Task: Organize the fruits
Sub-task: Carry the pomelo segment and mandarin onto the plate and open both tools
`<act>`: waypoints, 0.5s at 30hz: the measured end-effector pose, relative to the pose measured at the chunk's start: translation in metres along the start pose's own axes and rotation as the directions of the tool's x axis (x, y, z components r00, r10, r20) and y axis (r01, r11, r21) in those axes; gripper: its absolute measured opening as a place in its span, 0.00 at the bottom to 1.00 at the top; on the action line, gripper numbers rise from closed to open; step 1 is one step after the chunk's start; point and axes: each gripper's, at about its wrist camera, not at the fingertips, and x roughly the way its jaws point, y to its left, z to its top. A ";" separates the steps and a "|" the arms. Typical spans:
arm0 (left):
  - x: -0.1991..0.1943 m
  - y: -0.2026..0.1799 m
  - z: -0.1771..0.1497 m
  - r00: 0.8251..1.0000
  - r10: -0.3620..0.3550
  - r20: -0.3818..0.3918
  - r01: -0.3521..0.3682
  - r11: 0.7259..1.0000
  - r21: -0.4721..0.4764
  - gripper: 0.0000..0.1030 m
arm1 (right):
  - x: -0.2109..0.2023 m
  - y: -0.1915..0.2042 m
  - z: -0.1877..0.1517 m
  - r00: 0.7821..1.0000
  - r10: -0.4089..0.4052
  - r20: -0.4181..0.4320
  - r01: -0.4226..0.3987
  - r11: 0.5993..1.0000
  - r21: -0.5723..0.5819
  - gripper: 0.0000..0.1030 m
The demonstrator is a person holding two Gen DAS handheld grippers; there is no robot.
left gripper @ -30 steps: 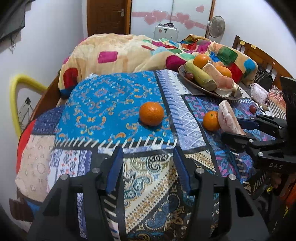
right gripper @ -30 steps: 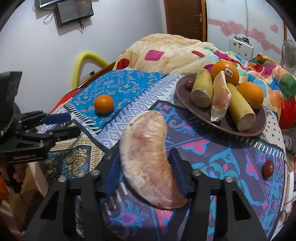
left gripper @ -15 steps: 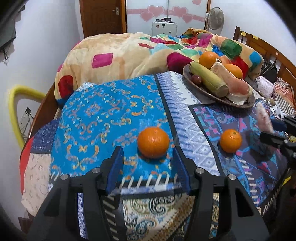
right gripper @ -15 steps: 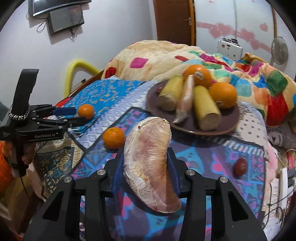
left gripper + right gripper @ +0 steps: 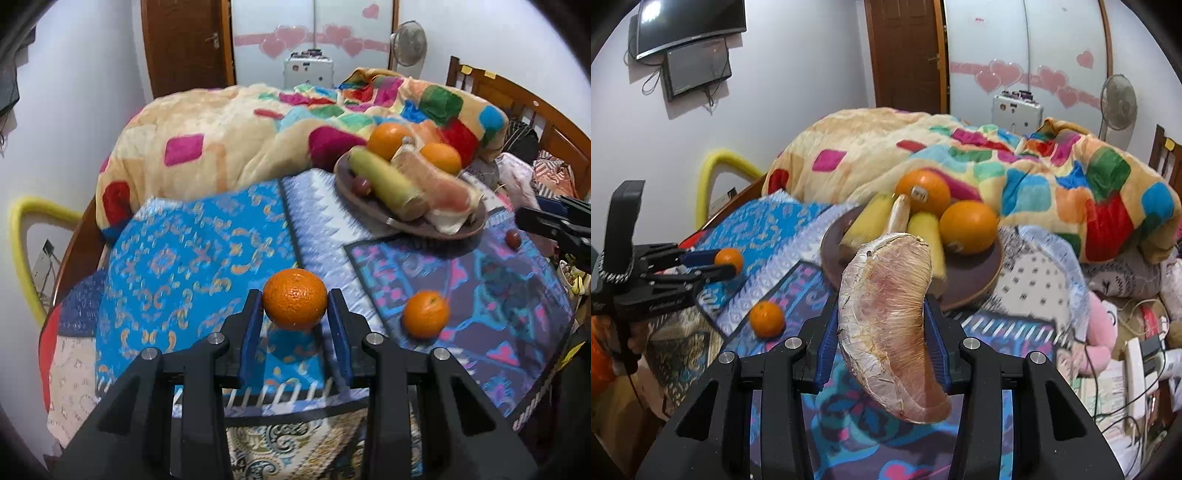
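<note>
A small orange sits between the blue pads of my left gripper. The jaws are closing and both pads touch its sides just above the patterned bedspread. The right wrist view shows that gripper at the far left with the same orange. My right gripper is shut on a plastic-wrapped pomelo segment, held in the air in front of the brown plate. On the plate lie two large oranges, yellow-green fruits and another pomelo segment. A second small orange rests on the bedspread.
A small red fruit lies on the bedspread right of the plate. A bunched colourful quilt fills the far side. A wooden headboard stands at the right and a yellow tube at the left. Cables and clutter lie beside the bed.
My left gripper came forward over the bedspread to the small orange and its jaws narrowed round it. My right gripper rose with the pomelo segment and came nearer to the plate.
</note>
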 end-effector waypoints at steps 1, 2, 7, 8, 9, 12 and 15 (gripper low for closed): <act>-0.003 -0.004 0.005 1.000 -0.005 0.014 0.005 1.000 0.007 0.35 | -0.001 -0.001 0.004 1.000 -0.005 0.008 0.005 1.000 -0.001 0.39; -0.005 -0.007 0.009 1.000 -0.010 0.024 0.009 1.000 0.012 0.35 | 0.000 -0.002 0.008 1.000 -0.010 0.016 0.010 1.000 -0.002 0.39; -0.010 -0.022 0.030 0.997 -0.035 0.066 0.032 0.999 0.037 0.35 | 0.007 -0.008 0.032 0.998 -0.034 0.045 0.034 0.999 -0.004 0.39; -0.009 -0.025 0.035 0.997 -0.041 0.072 0.038 0.998 0.044 0.35 | 0.012 -0.009 0.037 0.998 -0.039 0.046 0.040 0.999 -0.004 0.39; -0.008 -0.028 0.039 0.996 -0.044 0.075 0.041 0.998 0.049 0.35 | 0.016 -0.011 0.041 0.998 -0.044 0.045 0.044 0.999 -0.003 0.39; -0.003 -0.038 0.050 0.995 -0.055 0.084 0.049 0.996 0.070 0.35 | 0.031 -0.016 0.053 0.998 -0.046 0.030 0.046 0.999 0.006 0.39; 0.005 -0.046 0.061 0.994 -0.065 0.088 0.057 0.994 0.089 0.35 | 0.046 -0.021 0.062 0.999 -0.049 0.011 0.049 0.999 0.016 0.39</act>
